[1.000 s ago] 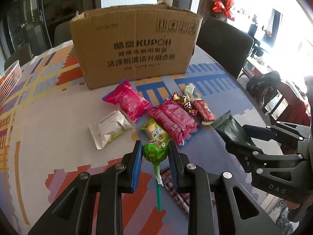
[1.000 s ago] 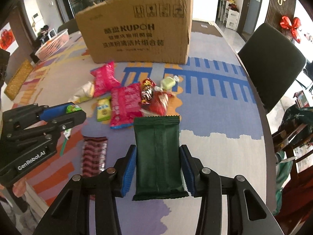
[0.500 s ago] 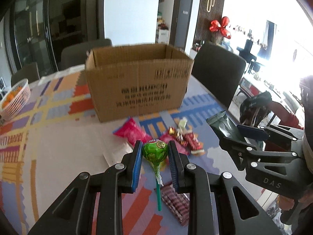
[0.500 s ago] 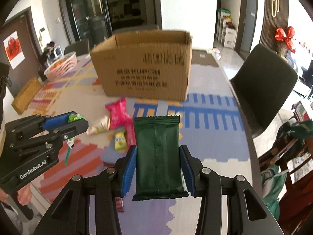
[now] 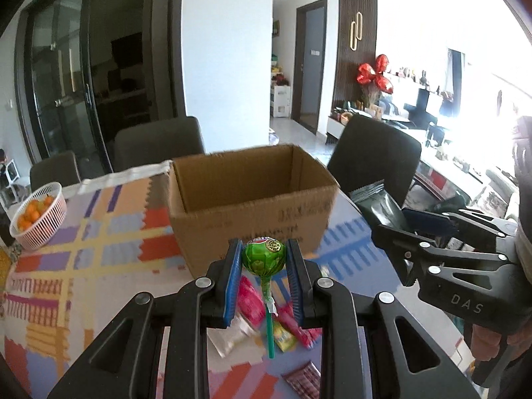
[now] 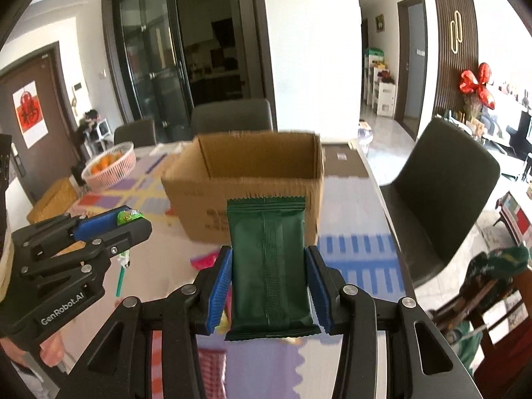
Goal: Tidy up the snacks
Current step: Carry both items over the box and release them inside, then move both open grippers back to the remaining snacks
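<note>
On the left, the left gripper (image 5: 263, 279) has its jaws narrowed onto the green head of a lollipop (image 5: 263, 256), whose stick hangs down between them, clear of the tabletop (image 5: 83, 266). Ahead, in the middle, the box (image 5: 246, 212) stands open-topped and, as far as its inside shows, empty; more snacks (image 5: 266, 319) lie on the tabletop in front of it. On the right, the right gripper (image 6: 268, 286) has its jaws set partway, clamping a dark green packet (image 6: 270, 266) by its long edges, also held in the air short of the box. The step in hand looks like the carry: both snacks are lifted, neither is over the opening yet. The next move calls for bringing each gripper forward above the box rim, then opening the jaws so lollipop and packet drop inside without snagging the near wall.
</note>
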